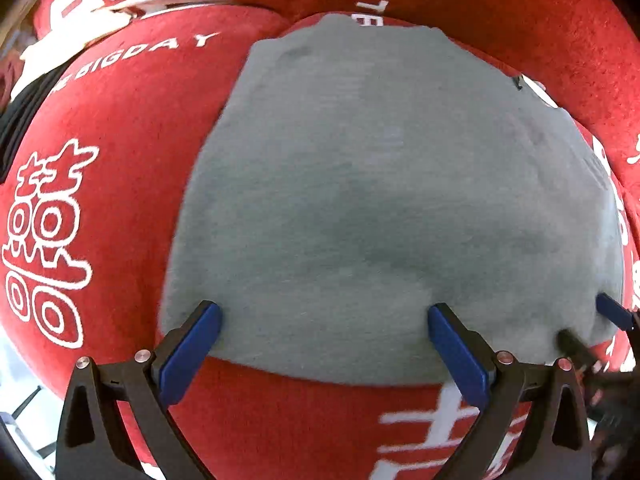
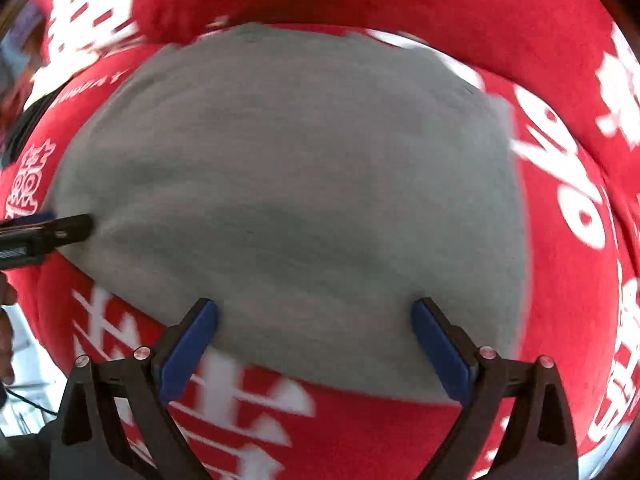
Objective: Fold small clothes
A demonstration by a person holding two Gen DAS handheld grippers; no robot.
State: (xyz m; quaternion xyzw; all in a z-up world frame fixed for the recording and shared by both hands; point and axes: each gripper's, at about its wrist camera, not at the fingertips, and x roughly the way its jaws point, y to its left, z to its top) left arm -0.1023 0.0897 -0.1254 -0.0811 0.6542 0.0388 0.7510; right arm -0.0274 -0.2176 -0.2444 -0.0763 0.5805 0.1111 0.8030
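A grey garment lies flat on a red blanket with white characters; it also shows in the right wrist view. My left gripper is open, its blue pads over the garment's near edge, nothing between them. My right gripper is open the same way over the near edge, toward the garment's right side. The right gripper's fingertips show at the garment's near right corner in the left view. The left gripper's fingertips show at the garment's left edge in the right view.
The red blanket covers the whole surface and bunches into folds at the back. A pale floor or sheet shows at the lower left. Dark items lie beyond the blanket's left edge.
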